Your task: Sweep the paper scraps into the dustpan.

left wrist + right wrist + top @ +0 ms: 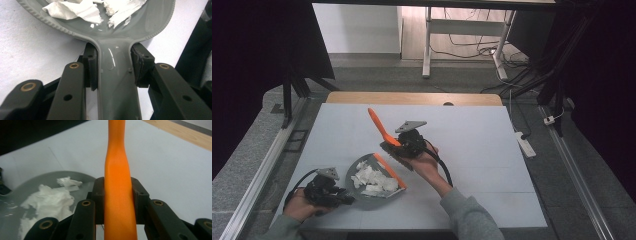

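A grey dustpan [360, 196] with an orange front lip [390, 170] lies on the white table, holding several torn white paper scraps [373, 179]. My left gripper [343, 197] is shut on its handle [116, 82], the pads pressing both sides; the pan [140, 27] and scraps [82, 10] lie just ahead. My right gripper [399, 145] hovers just beyond the pan, shut on the orange handle [379, 127] of a hand brush whose dark bristles [389, 150] hang over the lip. The right gripper view has the handle [118, 182] clamped between the jaws, with the pan [32, 182] and scraps [50, 200] at lower left.
The white tabletop [472, 150] spreads to the right and far side, ending at a wooden strip [412, 98]. Metal rails [267, 165] run along both sides. A power strip [525, 143] and cables lie on the floor at the right.
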### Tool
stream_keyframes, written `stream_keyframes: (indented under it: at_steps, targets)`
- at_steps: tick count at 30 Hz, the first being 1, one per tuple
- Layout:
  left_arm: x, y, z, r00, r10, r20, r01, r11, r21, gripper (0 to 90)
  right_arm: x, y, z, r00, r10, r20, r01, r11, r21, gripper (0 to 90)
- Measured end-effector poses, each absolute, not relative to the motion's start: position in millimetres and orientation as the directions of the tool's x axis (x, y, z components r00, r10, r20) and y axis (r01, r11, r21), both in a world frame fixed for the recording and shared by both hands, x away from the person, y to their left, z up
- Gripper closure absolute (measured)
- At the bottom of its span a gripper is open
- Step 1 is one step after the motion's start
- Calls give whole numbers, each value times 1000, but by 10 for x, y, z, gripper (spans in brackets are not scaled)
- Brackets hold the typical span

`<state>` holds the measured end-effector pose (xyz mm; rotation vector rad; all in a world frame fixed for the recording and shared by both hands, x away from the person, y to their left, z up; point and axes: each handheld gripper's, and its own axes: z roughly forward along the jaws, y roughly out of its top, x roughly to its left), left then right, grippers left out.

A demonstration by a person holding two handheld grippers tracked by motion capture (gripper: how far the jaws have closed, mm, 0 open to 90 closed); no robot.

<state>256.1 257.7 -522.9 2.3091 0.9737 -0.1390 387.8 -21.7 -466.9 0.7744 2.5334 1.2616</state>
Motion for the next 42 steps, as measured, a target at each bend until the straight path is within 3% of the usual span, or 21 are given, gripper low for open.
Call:
stream_keyframes:
  at_steps: [9, 20, 42]
  targets:
    - [2562, 2555, -5231, 721, 613, -322, 679, -533, 505, 618, 3861, -56, -4944, -838, 545, 42, 394, 549, 737, 703]
    - [2564, 2519, -5241, 722, 615, -318, 677, -534, 506, 618, 3525, 170, -4837, -891, 452, 52, 324, 549, 770, 702]
    - [2565, 2505, -5246, 726, 613, -311, 669, -527, 524, 619, 3651, -325, -4598, -842, 535, 75, 349, 433, 831, 702]
